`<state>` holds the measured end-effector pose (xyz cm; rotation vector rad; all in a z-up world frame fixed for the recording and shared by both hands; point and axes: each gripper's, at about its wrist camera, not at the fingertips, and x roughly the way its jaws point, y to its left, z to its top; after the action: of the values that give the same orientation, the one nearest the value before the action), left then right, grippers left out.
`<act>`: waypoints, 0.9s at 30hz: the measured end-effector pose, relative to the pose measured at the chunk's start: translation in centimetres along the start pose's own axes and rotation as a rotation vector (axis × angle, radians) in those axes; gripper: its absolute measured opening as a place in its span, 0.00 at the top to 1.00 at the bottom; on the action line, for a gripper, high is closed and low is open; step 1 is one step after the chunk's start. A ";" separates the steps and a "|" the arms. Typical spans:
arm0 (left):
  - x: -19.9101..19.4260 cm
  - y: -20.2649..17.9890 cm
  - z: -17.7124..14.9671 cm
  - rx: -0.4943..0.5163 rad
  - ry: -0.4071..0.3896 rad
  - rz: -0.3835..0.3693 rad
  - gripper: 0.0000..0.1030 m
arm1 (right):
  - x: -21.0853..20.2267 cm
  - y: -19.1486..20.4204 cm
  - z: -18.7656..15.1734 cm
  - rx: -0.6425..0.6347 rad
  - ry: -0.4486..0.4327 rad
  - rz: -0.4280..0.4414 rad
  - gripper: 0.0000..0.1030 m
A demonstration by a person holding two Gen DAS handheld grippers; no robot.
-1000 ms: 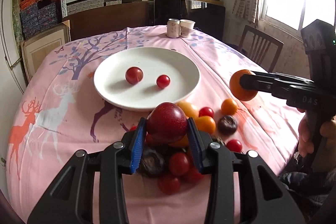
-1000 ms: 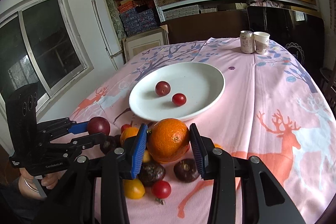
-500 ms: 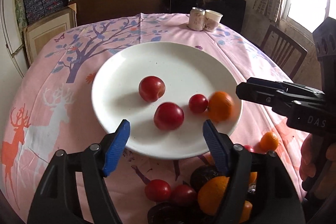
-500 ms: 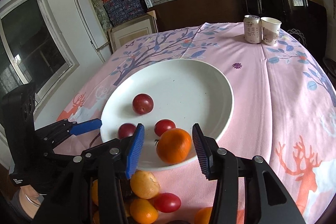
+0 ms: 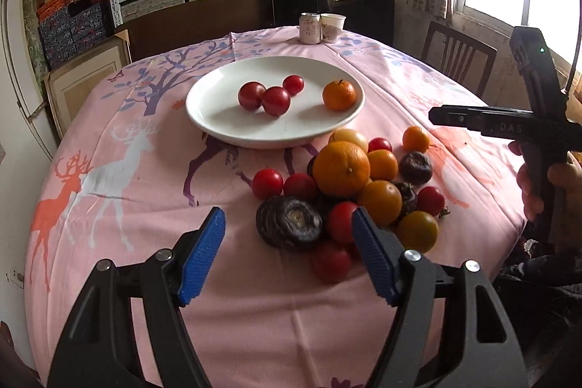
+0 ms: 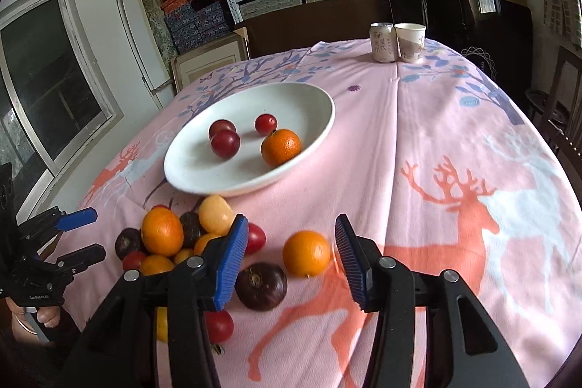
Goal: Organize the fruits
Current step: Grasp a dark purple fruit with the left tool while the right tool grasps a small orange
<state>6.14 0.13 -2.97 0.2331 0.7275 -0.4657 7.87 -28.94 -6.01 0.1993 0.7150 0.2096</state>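
Note:
A white plate [image 5: 214, 119] [image 6: 313, 137] holds three red fruits [image 5: 275, 100] [image 6: 225, 143] and one orange [image 5: 339, 94] [image 6: 281, 147]. A pile of oranges [image 5: 341, 168], red fruits [image 5: 267, 183] and dark purple fruits [image 5: 289, 223] lies on the cloth in front of the plate. My left gripper [image 5: 287, 255] is open and empty, just short of the pile. My right gripper [image 6: 291, 259] is open and empty, its jaws either side of a loose orange [image 6: 306, 253], with a dark purple fruit [image 6: 261, 286] beside it.
A pink deer-print cloth [image 5: 109, 177] covers the round table. A can [image 5: 310, 28] [image 6: 382, 42] and a paper cup [image 5: 333, 28] [image 6: 410, 42] stand at the far edge. A chair [image 5: 458, 60] stands at the right. Shelves of boxes fill the back wall.
Both grippers let go of their fruit on the plate, then drew back toward the pile; both are now open and empty.

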 end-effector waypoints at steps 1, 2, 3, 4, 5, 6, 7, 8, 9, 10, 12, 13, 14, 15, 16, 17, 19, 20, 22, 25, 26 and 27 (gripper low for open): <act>0.2 0.0 -0.4 -0.004 0.000 0.010 0.33 | 0.0 0.0 -0.4 0.001 0.003 -0.004 0.51; 0.4 0.1 -0.6 -0.015 0.003 0.016 0.39 | 0.0 0.0 -0.6 0.005 0.006 0.001 0.51; 0.8 0.3 -0.9 -0.030 0.015 0.017 0.42 | 0.0 0.1 -0.8 0.009 0.009 0.007 0.51; 1.3 0.6 -1.0 -0.043 0.029 0.014 0.49 | -0.1 0.1 -1.0 0.012 0.011 0.010 0.51; 1.7 0.7 -1.1 -0.050 0.037 0.017 0.52 | -0.2 0.2 -1.2 0.012 0.011 0.013 0.51; 2.0 0.9 -1.1 -0.051 0.041 0.015 0.52 | -0.4 0.3 -1.3 0.012 0.010 0.013 0.51; 2.2 0.9 -1.2 -0.051 0.043 0.010 0.52 | -0.5 0.3 -1.4 0.010 0.009 0.012 0.51; 2.4 0.9 -1.2 -0.046 0.040 0.012 0.52 | -0.7 0.4 -1.5 0.007 0.008 0.010 0.51; 2.4 0.6 -1.1 -0.029 0.037 0.022 0.52 | -0.8 0.3 -1.6 0.007 0.006 0.007 0.51; 2.6 0.3 -1.0 -0.012 0.034 0.028 0.52 | -0.8 0.1 -1.6 0.009 0.006 0.005 0.51; 3.1 -0.2 -0.8 0.010 0.036 0.037 0.51 | -0.8 -0.4 -1.7 0.022 0.007 0.005 0.51; 3.4 -0.4 -0.7 0.013 0.038 0.049 0.47 | -0.8 -0.7 -1.7 0.033 0.008 0.006 0.51; 3.7 -0.4 -0.6 0.014 0.040 0.052 0.46 | -0.7 -0.9 -1.7 0.042 0.010 0.009 0.51; 4.0 -0.3 -0.5 0.005 0.043 0.042 0.46 | -0.6 -1.0 -1.8 0.047 0.013 0.009 0.51; 4.1 -0.2 -0.5 -0.006 0.046 0.030 0.46 | -0.5 -1.2 -1.8 0.048 0.015 0.007 0.51; 4.3 -0.1 -0.4 -0.016 0.048 0.020 0.47 | -0.4 -1.2 -1.8 0.046 0.017 0.005 0.51; 4.3 0.2 -0.6 -0.045 0.043 -0.033 0.60 | -0.2 -1.3 -1.8 0.043 0.021 0.002 0.51; 4.3 0.2 -0.6 -0.051 0.038 -0.035 0.62 | 0.0 -1.4 -1.8 0.045 0.024 0.002 0.51; 4.1 0.3 -0.7 -0.068 0.039 -0.039 0.62 | 0.2 -1.6 -1.7 0.051 0.026 0.007 0.51; 2.9 0.6 -0.6 -0.095 0.007 -0.068 0.62 | 0.6 -1.5 -1.4 0.046 0.033 0.005 0.51; 2.3 0.8 -0.5 -0.102 -0.010 -0.074 0.62 | 0.9 -1.4 -1.2 0.042 0.035 0.004 0.51; 1.7 0.9 -0.4 -0.109 -0.025 -0.081 0.62 | 1.1 -1.2 -1.0 0.037 0.039 0.001 0.51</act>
<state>7.48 0.52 -4.43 0.0959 0.7379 -0.5031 8.16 -29.71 -7.76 0.2315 0.7580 0.2020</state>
